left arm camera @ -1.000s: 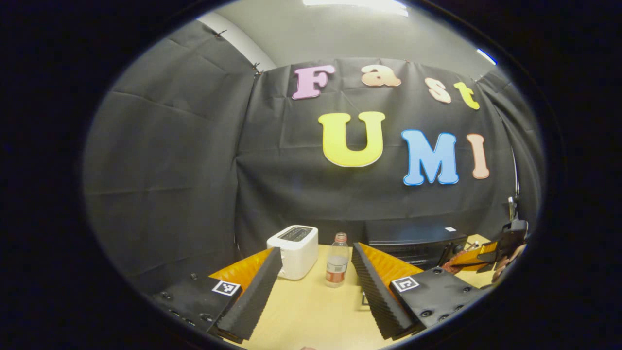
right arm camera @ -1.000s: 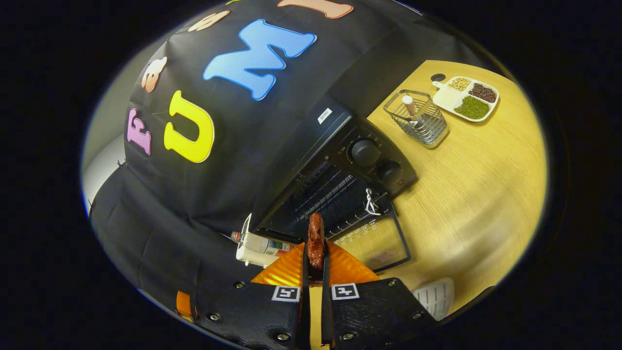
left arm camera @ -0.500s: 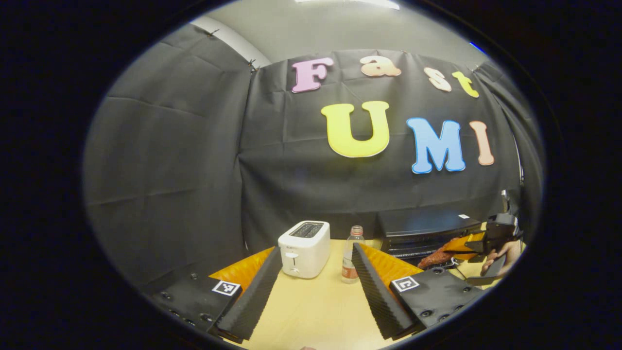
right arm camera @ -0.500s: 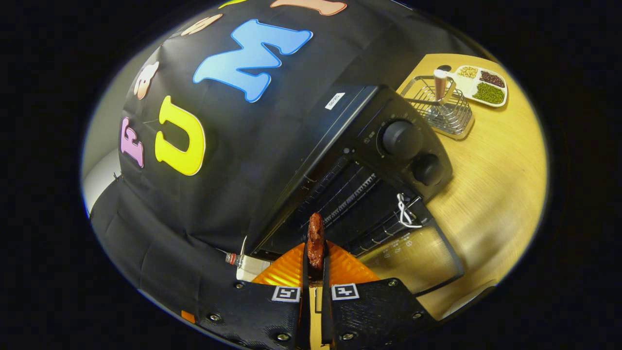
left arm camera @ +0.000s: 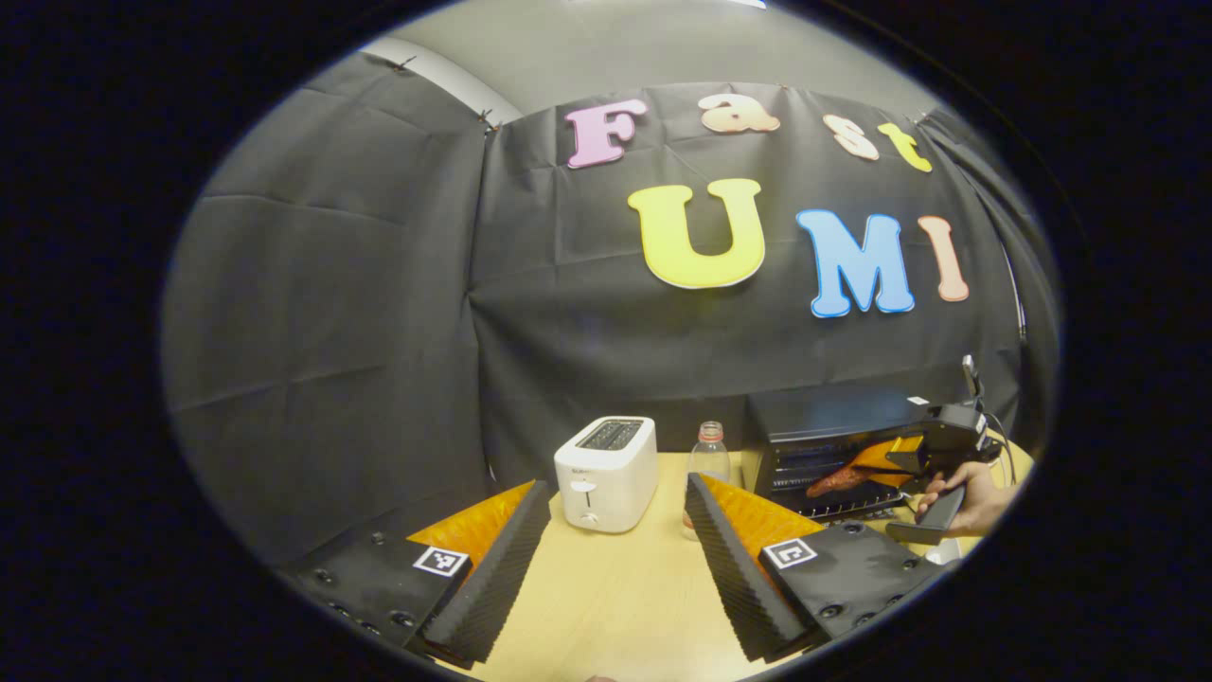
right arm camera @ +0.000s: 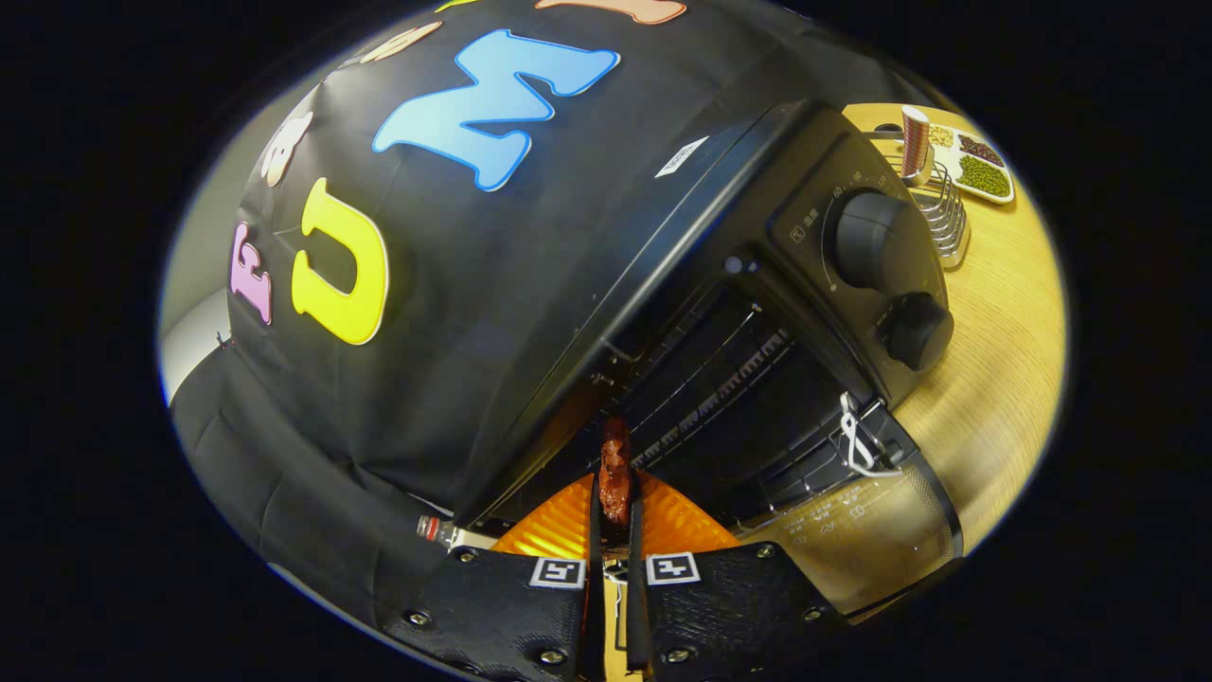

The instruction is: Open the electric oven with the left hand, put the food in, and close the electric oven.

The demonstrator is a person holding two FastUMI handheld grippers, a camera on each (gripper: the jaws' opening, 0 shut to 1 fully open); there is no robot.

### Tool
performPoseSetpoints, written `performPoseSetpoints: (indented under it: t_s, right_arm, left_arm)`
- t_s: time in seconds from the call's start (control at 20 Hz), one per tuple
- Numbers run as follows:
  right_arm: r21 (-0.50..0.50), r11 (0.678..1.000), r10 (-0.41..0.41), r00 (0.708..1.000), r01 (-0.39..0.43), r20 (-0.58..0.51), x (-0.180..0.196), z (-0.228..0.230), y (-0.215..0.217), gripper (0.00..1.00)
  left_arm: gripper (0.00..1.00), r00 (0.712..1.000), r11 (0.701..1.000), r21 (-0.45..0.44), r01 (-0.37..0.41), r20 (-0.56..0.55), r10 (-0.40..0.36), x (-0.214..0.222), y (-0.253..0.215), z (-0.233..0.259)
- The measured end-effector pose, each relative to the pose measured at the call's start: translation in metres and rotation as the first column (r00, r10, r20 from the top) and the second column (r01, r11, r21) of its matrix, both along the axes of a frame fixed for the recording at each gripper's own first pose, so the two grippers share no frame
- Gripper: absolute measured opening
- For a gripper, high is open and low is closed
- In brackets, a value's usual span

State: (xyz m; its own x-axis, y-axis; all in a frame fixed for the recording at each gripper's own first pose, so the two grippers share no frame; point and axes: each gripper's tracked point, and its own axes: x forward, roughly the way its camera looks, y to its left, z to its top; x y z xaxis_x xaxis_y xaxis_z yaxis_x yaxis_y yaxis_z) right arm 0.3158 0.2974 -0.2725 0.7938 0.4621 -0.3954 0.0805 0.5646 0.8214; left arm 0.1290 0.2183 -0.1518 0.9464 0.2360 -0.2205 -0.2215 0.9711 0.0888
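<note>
Nearest in the right gripper view: right hand-held gripper (right arm camera: 614, 530) clamped on a reddish-brown strip of food (right arm camera: 615, 471), both fingers pressing it, tip poking forward. Just beyond the tip: the electric oven (right arm camera: 757, 284), standing along the far edge of the worktop (right arm camera: 1004, 360), its glass door (right arm camera: 871, 530) folded down flat, wire rack (right arm camera: 720, 379) exposed in the dark cavity. Two knobs on the control panel at the oven's side.

Step in hand, by the look of it: carrying the food into the open mouth. To do it well: keep the strip level and centred over the rack, clear of the top edge of the opening and the dropped door; go deep enough that the food lies wholly on the wires before easing the grip; withdraw straight back without dragging it.

In the left gripper view: left hand-held gripper (left arm camera: 606, 559) spread wide and empty above the worktop's near edge. Farther off, a white toaster (left arm camera: 606, 472) and a plastic bottle (left arm camera: 705, 459) toward the far edge, left of the oven.
</note>
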Motion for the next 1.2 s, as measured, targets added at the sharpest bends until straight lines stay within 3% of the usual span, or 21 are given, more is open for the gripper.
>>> performPoseSetpoints:
  t_s: [0.3, 0.5, 0.6, 0.75, 0.9, 1.2]
  right_arm:
    - [-0.089, 0.996, -0.033, 0.999, 0.032, -0.007, 0.010, -0.014, -0.012, 0.13]
    - [-0.227, 0.974, -0.021, 1.000, 0.020, -0.003, 0.009, -0.022, -0.022, 0.25]
    - [-0.268, 0.963, -0.028, 1.000, 0.028, 0.004, 0.007, -0.021, -0.030, 0.40]
    - [-0.314, 0.949, -0.023, 0.999, 0.034, 0.038, 0.003, -0.013, -0.041, 0.98]
    - [-0.343, 0.939, 0.018, 0.996, 0.014, 0.091, -0.011, 0.007, -0.047, 0.98]
    - [-0.456, 0.890, 0.114, 0.969, -0.001, 0.220, -0.051, 0.058, -0.070, 0.98]
  left_arm:
    - [1.00, 1.000, 1.000, 0.014, 0.007, 0.002, -0.007, 0.006, -0.003, 0.001]
    - [1.00, 1.000, 1.000, 0.006, 0.009, 0.002, -0.009, 0.009, -0.008, 0.000]
    - [0.98, 1.000, 1.000, 0.007, 0.014, 0.003, -0.014, 0.010, -0.011, 0.000]
    - [0.98, 1.000, 1.000, 0.011, 0.024, 0.010, -0.024, 0.012, -0.017, 0.004]
    - [1.00, 0.999, 0.999, -0.007, 0.050, 0.019, -0.049, 0.017, -0.033, 0.004]
    - [1.00, 0.989, 0.988, -0.050, 0.146, 0.027, -0.145, 0.024, -0.083, 0.002]
